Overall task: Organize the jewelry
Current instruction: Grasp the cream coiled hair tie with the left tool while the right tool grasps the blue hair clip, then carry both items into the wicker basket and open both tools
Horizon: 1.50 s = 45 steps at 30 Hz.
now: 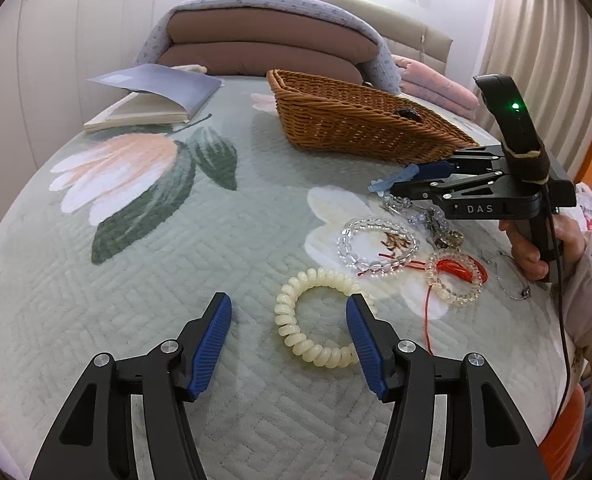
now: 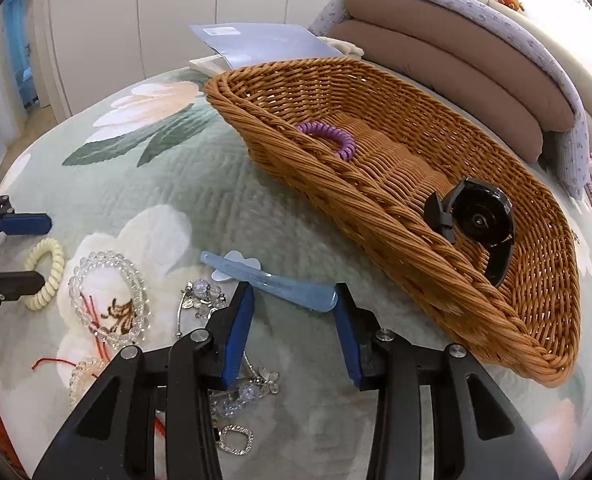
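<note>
Light, stiff, slippery blue hair clip (image 2: 272,282) between the apart jaws of the right hand-held gripper (image 2: 294,298); best pinched across its thick end.

You are holding the left gripper (image 1: 288,305) tilted downward over the near part of the bed, its blue-padded jaws standing apart and pressing on nothing. You are holding the right gripper (image 2: 294,298) toward the bed's right side, also angled down, its jaws parted and not clamping anything. In the left wrist view, your right hand (image 1: 543,248) is wrapping the handle from below, with a pale sleeve (image 1: 591,292) covering the wrist.
</note>
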Available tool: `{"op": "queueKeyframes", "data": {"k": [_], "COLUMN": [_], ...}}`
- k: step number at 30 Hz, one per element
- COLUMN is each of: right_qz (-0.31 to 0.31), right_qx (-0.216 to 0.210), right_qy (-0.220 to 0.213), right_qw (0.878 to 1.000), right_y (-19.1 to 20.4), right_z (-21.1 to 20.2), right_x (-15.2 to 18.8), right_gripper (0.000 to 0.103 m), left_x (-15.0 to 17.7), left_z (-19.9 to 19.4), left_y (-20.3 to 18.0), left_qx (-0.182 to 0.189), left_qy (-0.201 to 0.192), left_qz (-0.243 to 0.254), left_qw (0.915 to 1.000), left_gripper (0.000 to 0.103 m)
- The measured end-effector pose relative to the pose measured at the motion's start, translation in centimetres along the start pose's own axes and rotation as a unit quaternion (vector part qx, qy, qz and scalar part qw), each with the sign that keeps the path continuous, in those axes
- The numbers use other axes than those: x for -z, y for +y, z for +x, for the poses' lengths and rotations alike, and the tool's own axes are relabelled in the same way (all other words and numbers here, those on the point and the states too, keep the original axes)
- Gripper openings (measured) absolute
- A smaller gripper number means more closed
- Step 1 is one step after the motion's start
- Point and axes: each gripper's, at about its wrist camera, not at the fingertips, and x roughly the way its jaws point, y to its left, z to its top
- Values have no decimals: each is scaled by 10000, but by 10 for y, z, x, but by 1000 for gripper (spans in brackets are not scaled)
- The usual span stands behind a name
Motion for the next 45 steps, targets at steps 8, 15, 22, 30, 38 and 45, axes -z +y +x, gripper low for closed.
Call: {"op": "queueKeyframes", "data": {"k": [8, 15, 22, 30, 38, 45], "right_qz": [-301, 90, -494, -688, -387, 62], "right_qx": [-324, -283, -204, -182, -334, 106], "right_qy": [-88, 20, -5, -206, -734, -1456], "right_qw": [9990, 9996, 9986, 9973, 9960, 9893], "right_y": [22, 1, 26, 40, 40, 18], "right_z": [-15, -2, 5, -8, -43, -99], "right_x": [10, -1, -8, 2, 8, -10], "right_gripper": [43, 42, 29, 13, 14, 14], "left_x": [-2, -2, -1, 0, -8, -40], "left_z": [1, 1, 2, 0, -13, -27], "left_y": [3, 11, 3, -3, 8, 1], "left_qx": [-78, 3, -231, -313, -46, 93], "left_qy": [0, 2, 10, -66, -364, -725], "left_qz": [-94, -278, -87, 39, -278, -264], "left_qw": [9999, 9996, 9997, 9995, 9989, 9970], "left_gripper": [54, 49, 47, 12, 11, 11]}}
